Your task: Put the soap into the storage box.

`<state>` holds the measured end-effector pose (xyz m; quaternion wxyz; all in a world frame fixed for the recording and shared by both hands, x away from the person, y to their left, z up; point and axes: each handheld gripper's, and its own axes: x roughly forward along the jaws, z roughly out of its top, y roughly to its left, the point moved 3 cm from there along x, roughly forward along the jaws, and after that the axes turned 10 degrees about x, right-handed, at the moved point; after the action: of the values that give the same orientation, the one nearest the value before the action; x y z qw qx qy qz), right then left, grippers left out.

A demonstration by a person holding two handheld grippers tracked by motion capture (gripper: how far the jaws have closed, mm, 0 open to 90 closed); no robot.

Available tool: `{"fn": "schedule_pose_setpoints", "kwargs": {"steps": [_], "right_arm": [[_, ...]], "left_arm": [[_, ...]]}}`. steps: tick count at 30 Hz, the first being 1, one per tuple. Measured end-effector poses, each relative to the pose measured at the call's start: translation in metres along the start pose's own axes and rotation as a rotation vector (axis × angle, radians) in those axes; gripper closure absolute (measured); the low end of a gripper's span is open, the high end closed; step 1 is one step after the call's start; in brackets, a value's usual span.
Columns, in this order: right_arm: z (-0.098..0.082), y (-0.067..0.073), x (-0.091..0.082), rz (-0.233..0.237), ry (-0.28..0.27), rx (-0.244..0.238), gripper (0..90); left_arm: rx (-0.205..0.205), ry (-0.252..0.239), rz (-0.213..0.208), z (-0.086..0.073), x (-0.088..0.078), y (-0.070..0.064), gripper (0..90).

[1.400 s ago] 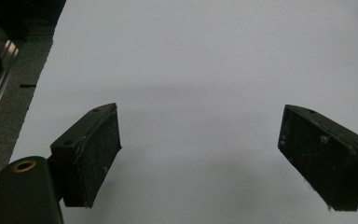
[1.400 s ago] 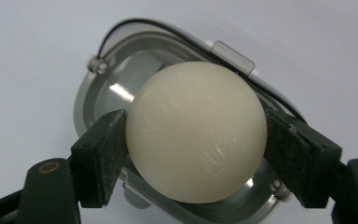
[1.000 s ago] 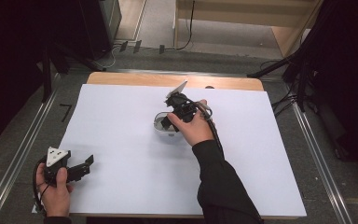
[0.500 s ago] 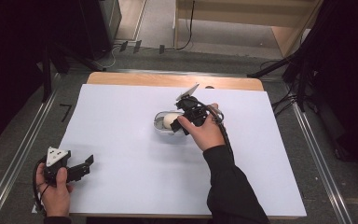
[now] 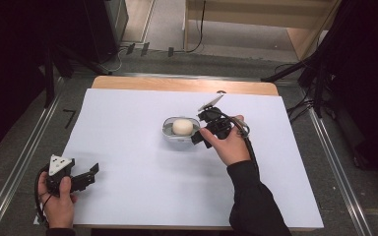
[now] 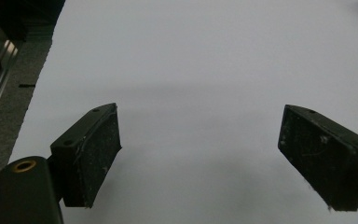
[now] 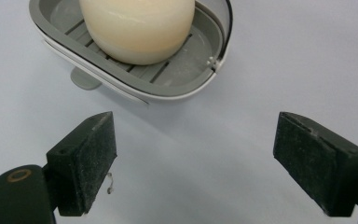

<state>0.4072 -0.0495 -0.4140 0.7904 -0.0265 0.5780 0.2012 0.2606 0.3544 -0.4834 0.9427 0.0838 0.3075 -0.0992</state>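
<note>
A cream oval soap bar (image 5: 182, 126) (image 7: 137, 28) lies in a grey soap dish (image 5: 169, 134) (image 7: 168, 91) at the middle of the white sheet. My right gripper (image 5: 198, 130) (image 7: 196, 168) is just right of the dish and points at it. Its jaws are opening, stand wide apart, and have only bare sheet between them, a little short of the dish's rim. My left gripper (image 5: 89, 177) (image 6: 200, 163) rests in the hand at the front left corner, open over bare sheet with nothing between its fingers.
The white sheet (image 5: 128, 147) covers a wooden table (image 5: 177, 84) whose far edge shows. Metal rails (image 5: 24, 162) run along both sides, and dark stands and cables stand beyond the far edge.
My right gripper has drawn back to the right from over the dish, and its jaws have come off the soap, which now lies uncovered in the dish. The left hand has stayed put.
</note>
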Motion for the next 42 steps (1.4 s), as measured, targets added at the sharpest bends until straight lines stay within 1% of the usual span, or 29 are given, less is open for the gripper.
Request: {"fn": "schedule_pose_setpoints", "kwargs": {"steps": [3,4,7,8,10,18,19,24,27,29,32,34,35,37,38,39,42], "right_arm": [[-0.002,-0.003,-0.001,0.000,-0.004,0.007,14.0],[-0.005,-0.006,-0.002,0.001,-0.003,0.012,13.9],[-0.009,-0.012,-0.002,-0.001,-0.006,0.007,13.9],[-0.009,-0.012,-0.002,-0.001,-0.006,0.007,13.9],[-0.015,-0.018,-0.002,-0.004,-0.005,0.022,13.9],[-0.030,-0.034,-0.001,-0.007,-0.001,0.044,13.8],[-0.030,-0.034,-0.001,-0.007,-0.001,0.044,13.8],[-0.039,-0.043,-0.001,-0.011,0.002,0.046,13.8],[-0.044,-0.047,0.000,-0.012,0.002,0.058,13.8],[-0.050,-0.052,0.000,-0.004,0.004,0.057,13.8],[-0.054,-0.054,0.000,-0.006,0.010,0.060,13.8],[-0.059,-0.057,0.000,-0.005,0.008,0.060,13.8],[-0.059,-0.057,0.000,-0.005,0.008,0.060,13.8],[-0.062,-0.060,-0.001,-0.004,0.004,0.069,13.7],[-0.064,-0.063,-0.001,-0.004,0.004,0.066,13.8],[-0.068,-0.066,-0.001,-0.002,0.001,0.075,13.8],[-0.072,-0.070,-0.001,-0.001,0.003,0.077,13.8]], "left_arm": [[0.000,0.000,0.000,0.000,0.000,0.000,13.9],[0.000,0.000,0.000,0.000,0.000,0.000,13.9],[0.000,0.000,0.000,0.000,0.000,0.000,13.9],[0.001,0.000,0.000,0.000,0.000,0.000,13.9],[0.000,-0.001,0.000,0.000,0.000,0.000,14.0],[-0.003,0.000,0.000,0.000,0.000,0.001,14.0],[-0.003,0.000,0.000,0.000,0.000,0.001,14.0],[-0.003,0.000,0.001,0.000,0.000,0.000,13.9],[-0.002,0.000,0.001,0.000,0.000,0.000,14.0],[0.002,-0.003,0.002,0.000,0.000,0.000,13.9],[0.003,-0.003,0.001,0.000,0.000,0.000,14.0],[0.005,-0.004,0.000,0.000,0.000,0.000,14.0],[0.005,-0.004,0.001,0.000,0.000,0.000,14.0],[0.006,-0.002,0.000,0.000,0.000,0.000,13.9],[0.005,-0.003,0.001,0.000,0.000,0.000,13.9],[0.006,-0.002,0.002,0.000,0.000,0.000,13.9],[0.008,-0.002,0.003,0.000,0.000,0.000,14.0]]}}
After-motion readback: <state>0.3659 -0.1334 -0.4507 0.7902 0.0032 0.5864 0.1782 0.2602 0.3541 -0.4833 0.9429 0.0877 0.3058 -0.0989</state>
